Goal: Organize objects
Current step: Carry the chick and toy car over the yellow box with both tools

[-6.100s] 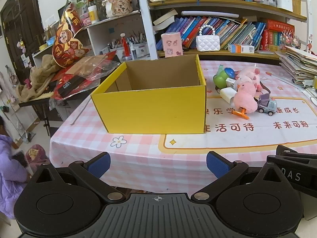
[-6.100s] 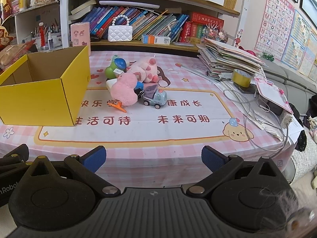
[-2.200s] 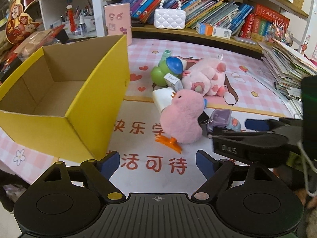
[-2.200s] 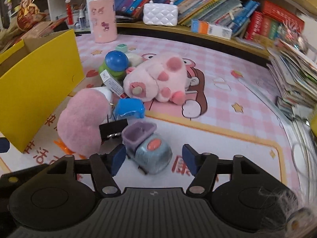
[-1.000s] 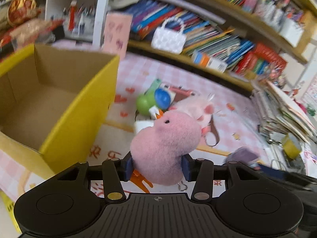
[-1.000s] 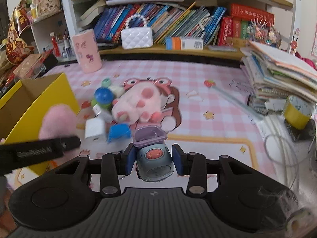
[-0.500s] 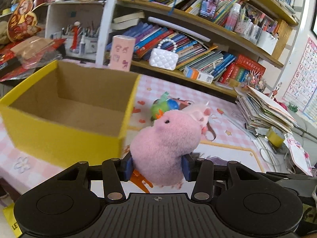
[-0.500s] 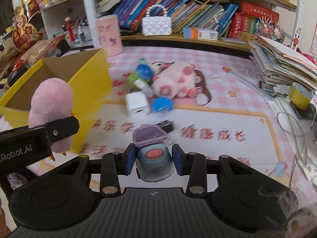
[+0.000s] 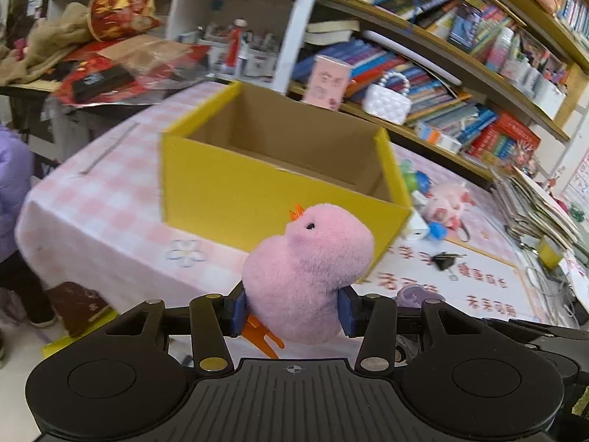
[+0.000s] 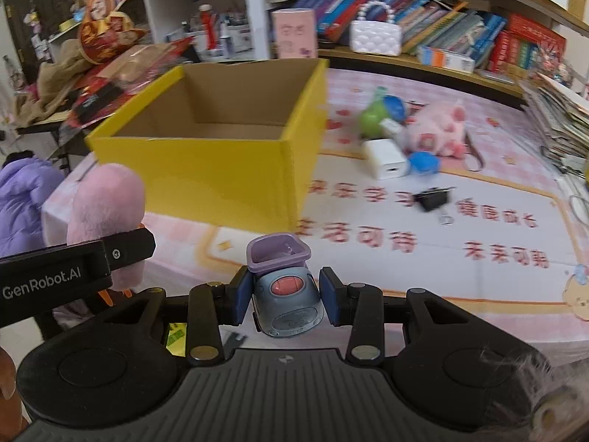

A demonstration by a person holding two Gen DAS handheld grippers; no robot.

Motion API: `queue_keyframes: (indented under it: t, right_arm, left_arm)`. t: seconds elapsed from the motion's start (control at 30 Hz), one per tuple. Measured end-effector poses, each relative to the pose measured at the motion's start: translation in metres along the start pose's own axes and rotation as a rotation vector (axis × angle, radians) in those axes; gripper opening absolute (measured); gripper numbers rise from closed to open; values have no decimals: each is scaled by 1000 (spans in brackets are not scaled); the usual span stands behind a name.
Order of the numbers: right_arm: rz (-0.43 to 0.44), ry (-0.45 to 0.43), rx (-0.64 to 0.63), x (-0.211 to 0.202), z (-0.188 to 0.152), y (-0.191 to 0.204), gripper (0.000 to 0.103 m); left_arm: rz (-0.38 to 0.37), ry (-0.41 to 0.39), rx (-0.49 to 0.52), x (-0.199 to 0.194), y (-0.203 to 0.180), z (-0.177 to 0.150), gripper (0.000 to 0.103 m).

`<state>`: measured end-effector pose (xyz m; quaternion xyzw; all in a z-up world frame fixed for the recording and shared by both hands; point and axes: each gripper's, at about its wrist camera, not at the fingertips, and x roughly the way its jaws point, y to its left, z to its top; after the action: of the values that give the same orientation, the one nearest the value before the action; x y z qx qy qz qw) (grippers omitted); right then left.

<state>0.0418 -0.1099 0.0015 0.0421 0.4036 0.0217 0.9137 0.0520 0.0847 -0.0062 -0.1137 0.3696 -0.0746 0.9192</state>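
**Both toys lifted and carried to the box**

A second ago the pink plush chick (image 9: 307, 276) and the toy truck (image 10: 285, 296) were held over the toy pile at the middle of the counter (image 10: 478, 287); now both sit short of the near front wall of the yellow box (image 10: 221, 169), by the counter's near edge. The left tongs (image 9: 291, 311) are clamped on the chick's sides, and the right tongs (image 10: 286, 300) are closed on the truck's cab, pads pressed to both flanks. Neither toy has been let go yet.

The box is open-topped, and what shows of its inside is bare. Left behind on the counter are the pink plush pig (image 10: 440, 129), white charger (image 10: 386, 158), blue cap (image 10: 424, 162), green-and-blue toy (image 10: 379, 114) and binder clip (image 10: 434, 199). Judging by this, the carry is nearly done: what remains is to clear the box rim and release inside, then return for the rest.
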Motion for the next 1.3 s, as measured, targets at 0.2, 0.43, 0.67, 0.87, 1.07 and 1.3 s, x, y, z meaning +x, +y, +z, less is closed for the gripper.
queue_keyframes:
  t: [0.2, 0.43, 0.67, 0.87, 1.07, 1.3]
  right_arm:
    - [42, -9, -22, -4, -7, 35, 37]
    - [54, -3, -24, -11, -16, 56, 37]
    - [59, -5, -36, -18, -22, 73, 37]
    - [67, -5, -49, -20, -23, 84, 37]
    - [71, -24, -73, -22, -21, 94, 37]
    - [87, -90, -128, -25, -13, 104, 37]
  left_arm:
    - [36, -10, -14, -19, 30, -5, 45]
    - [41, -20, -17, -35, 47, -13, 45]
    - [44, -37, -23, -47, 59, -15, 45]
    - [54, -46, -38, -55, 72, -17, 45]
    - [67, -73, -52, -63, 79, -17, 45]
    - [87, -113, -45, -66, 79, -12, 45]
